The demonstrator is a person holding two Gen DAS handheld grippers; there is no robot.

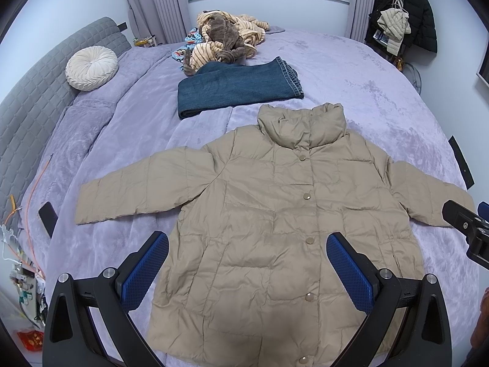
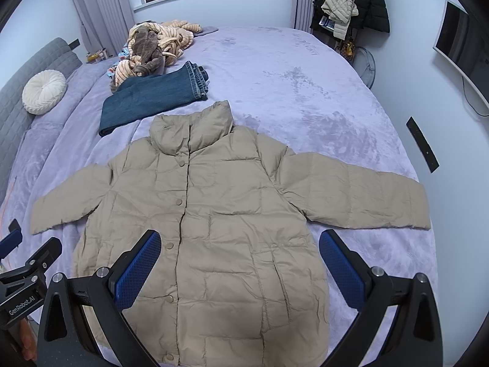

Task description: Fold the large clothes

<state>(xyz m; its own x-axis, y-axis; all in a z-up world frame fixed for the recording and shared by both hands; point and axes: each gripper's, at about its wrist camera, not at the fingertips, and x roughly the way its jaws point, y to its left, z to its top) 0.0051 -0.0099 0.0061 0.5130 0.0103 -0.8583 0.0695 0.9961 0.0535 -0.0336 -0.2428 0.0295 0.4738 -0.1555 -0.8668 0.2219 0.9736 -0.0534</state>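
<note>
Both hand-held grippers (image 1: 247, 253) (image 2: 240, 252) spread, beige jacket (image 1: 275, 220) flat, collar pointing away, sleeves out sideways

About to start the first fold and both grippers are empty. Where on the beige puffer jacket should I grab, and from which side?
Take the beige puffer jacket by its sleeve cuffs. It lies flat, buttoned, front up, sleeves spread outward, so each cuff is a free edge. Probably bring the right gripper in from the outer right to the right cuff, and the left gripper from the outer left to the left cuff, then fold inward.
</note>
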